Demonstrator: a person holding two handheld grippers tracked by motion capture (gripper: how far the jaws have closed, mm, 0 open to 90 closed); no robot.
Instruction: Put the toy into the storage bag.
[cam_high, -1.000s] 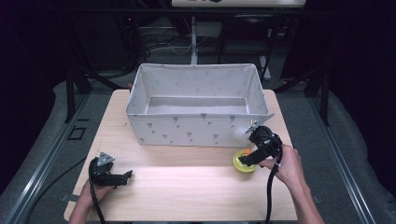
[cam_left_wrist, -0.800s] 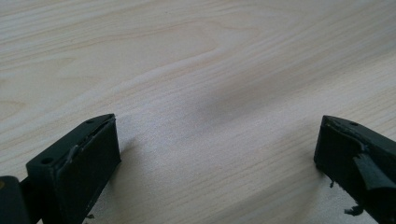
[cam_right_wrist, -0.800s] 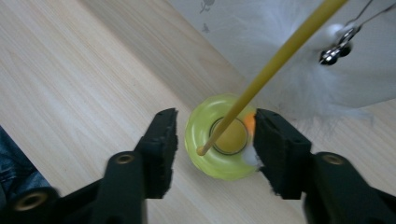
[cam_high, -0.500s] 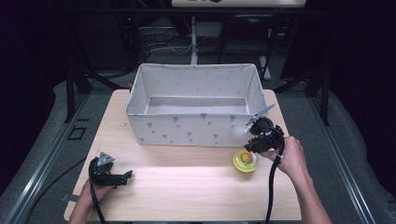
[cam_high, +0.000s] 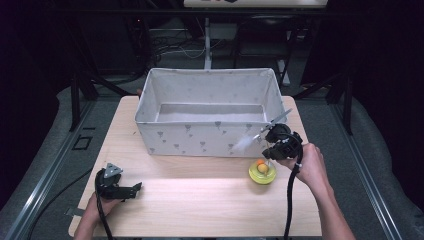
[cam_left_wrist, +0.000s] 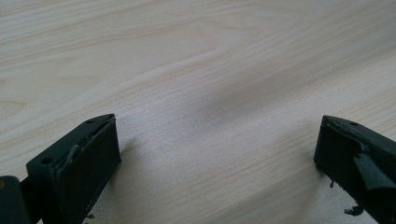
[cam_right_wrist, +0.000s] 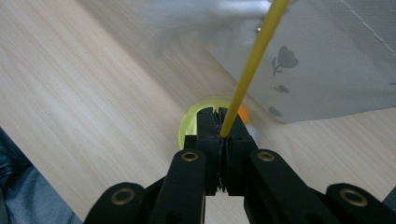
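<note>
A round yellow base (cam_high: 262, 174) with an orange ball (cam_high: 262, 167) on it sits on the wooden table (cam_high: 200, 200), just in front of the bin's right corner. A thin yellow rod (cam_right_wrist: 252, 60) rises from that base (cam_right_wrist: 189, 123), and my right gripper (cam_right_wrist: 222, 126) is shut on the rod. A blurred white feather (cam_high: 245, 144) hangs left of my right gripper (cam_high: 280, 142). My left gripper (cam_high: 134, 189) lies on the table at the near left, open, with bare wood between its jaws (cam_left_wrist: 217, 135).
A grey fabric bin (cam_high: 200, 140) with a small flower print stands open at the middle back of the table; its wall (cam_right_wrist: 336, 70) is close beside the rod. A person's hands hold both grippers. The table's edges drop to a dark floor.
My right gripper has risen and moved slightly toward the bin with the rod in it. The white feather has swung out to its left. My left gripper has stayed put.
</note>
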